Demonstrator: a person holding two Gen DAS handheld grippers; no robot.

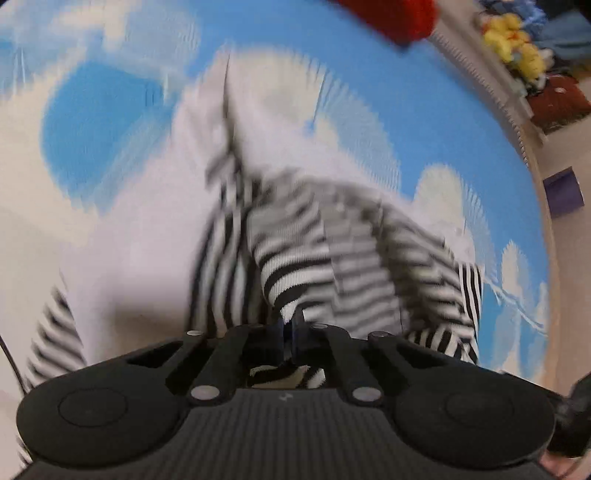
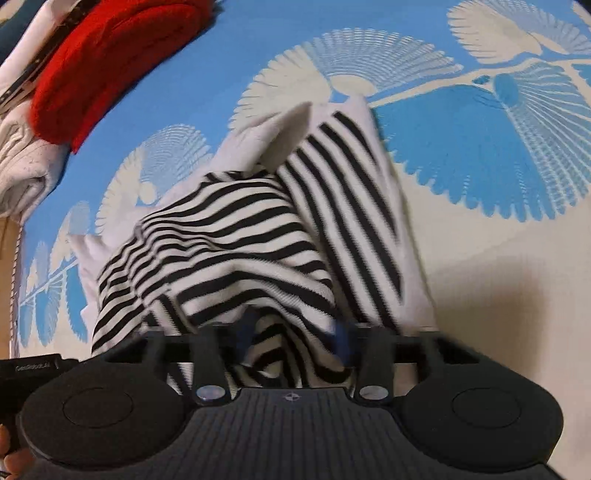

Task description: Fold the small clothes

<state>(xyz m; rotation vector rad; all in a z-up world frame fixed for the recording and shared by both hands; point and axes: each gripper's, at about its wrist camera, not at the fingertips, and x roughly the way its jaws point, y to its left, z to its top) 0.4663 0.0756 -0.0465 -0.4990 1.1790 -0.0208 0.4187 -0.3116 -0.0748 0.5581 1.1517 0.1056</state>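
The left gripper is pinched on the striped garment; the right gripper stands apart around a bunched fold. The garment lies rumpled on the blue patterned cloth, seemingly mid-fold. Red and white clothes sit folded nearby.

Left wrist view: set just behind the left gripper, low and very close over the striped garment, facing forward across the blue-and-white patterned cloth toward its far edge, heavily blurred. Right wrist view: set just behind the right gripper, close above the striped garment, facing forward and down over the blue-and-white patterned cloth. Shared ground: the garment, the cloth beneath it, and the red item at the far side of each view.
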